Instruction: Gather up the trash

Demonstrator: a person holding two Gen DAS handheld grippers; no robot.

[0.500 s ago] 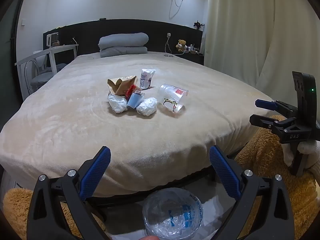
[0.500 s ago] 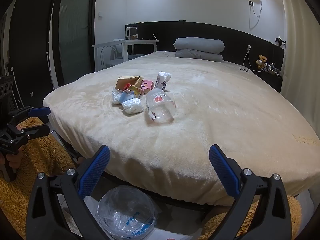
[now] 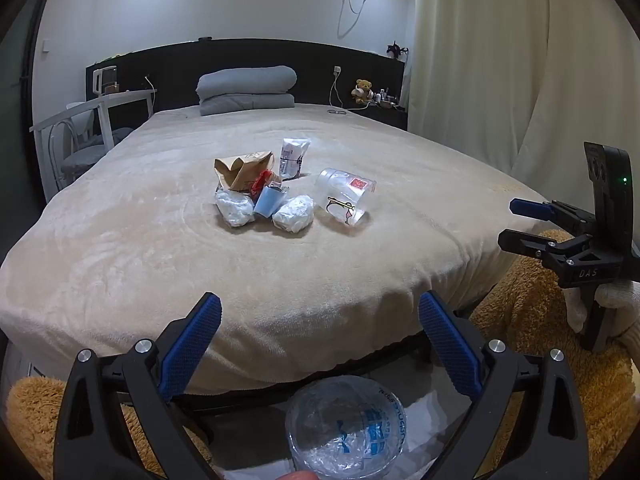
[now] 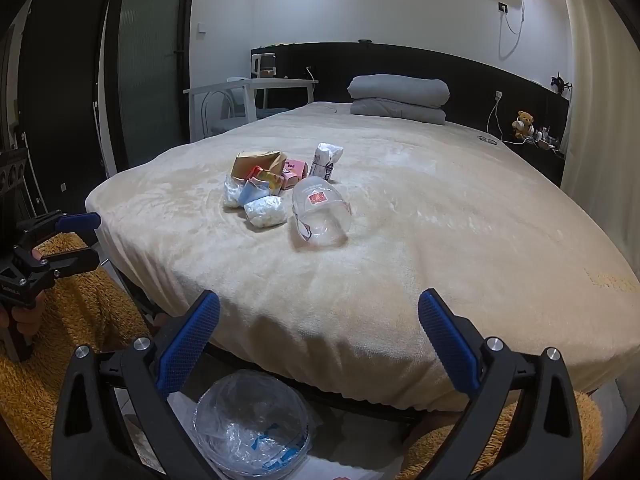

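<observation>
A pile of trash lies mid-bed: a brown paper bag (image 3: 243,169), a white packet (image 3: 292,157), two crumpled plastic wads (image 3: 235,208), a blue cup (image 3: 269,201), and a clear plastic cup (image 3: 344,195) on its side. The same pile shows in the right wrist view, with the clear cup (image 4: 321,210) nearest. A bin lined with a clear bag (image 3: 346,426) stands on the floor below both grippers, also in the right wrist view (image 4: 252,420). My left gripper (image 3: 320,340) and right gripper (image 4: 319,340) are open and empty, short of the bed's foot edge.
The beige bed (image 3: 120,240) fills the view, with folded grey bedding (image 3: 246,90) at the black headboard. A white desk and chair (image 3: 80,132) stand left. Curtains (image 3: 500,80) hang right. A nightstand with a teddy bear (image 3: 362,90) sits at the far right.
</observation>
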